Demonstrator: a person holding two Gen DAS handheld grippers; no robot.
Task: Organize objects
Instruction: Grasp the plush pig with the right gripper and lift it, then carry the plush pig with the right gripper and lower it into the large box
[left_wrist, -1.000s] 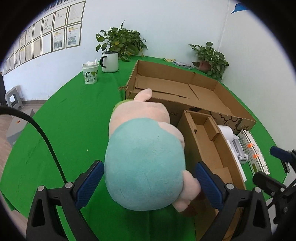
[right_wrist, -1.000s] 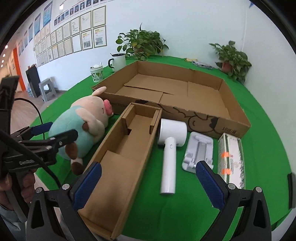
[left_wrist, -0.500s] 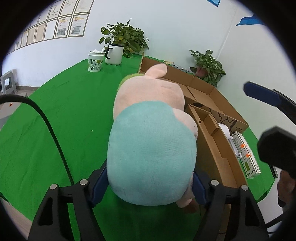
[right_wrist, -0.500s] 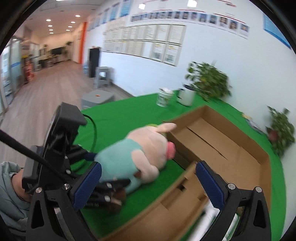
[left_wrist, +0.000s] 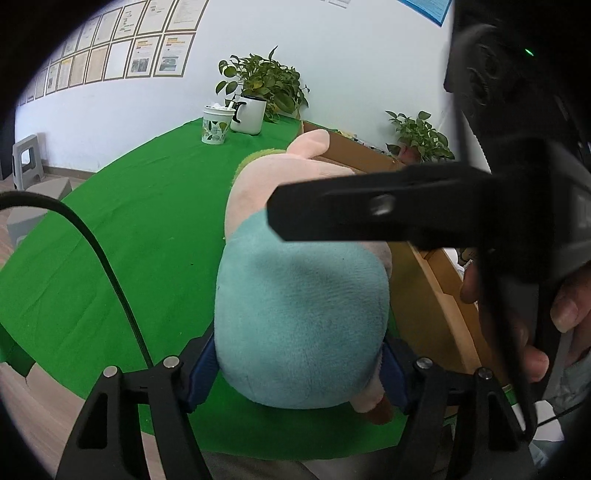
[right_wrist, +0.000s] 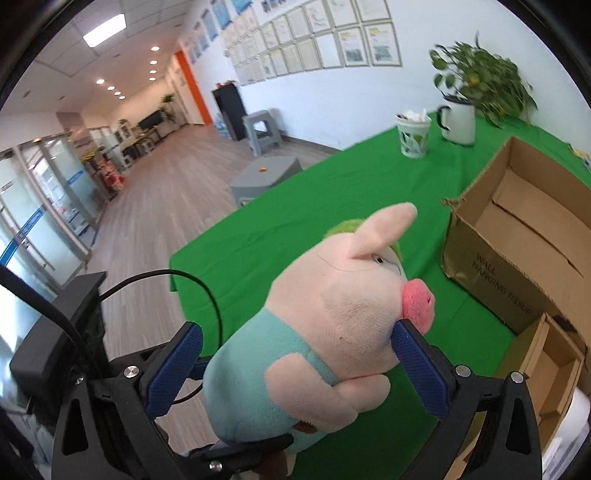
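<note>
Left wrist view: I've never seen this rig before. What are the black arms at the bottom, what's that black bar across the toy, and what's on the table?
No robot here: a person holds a handheld two-finger gripper in each hand, each carrying a fisheye camera looking along its fingers. In the left wrist view, the left gripper is shut on the plush pig. The black bar crossing it is part of the right gripper's body, with the person's hand behind it. The right wrist view shows the right gripper open around the pig's head. On the green table are a large cardboard box, a white mug and a patterned cup.
</note>
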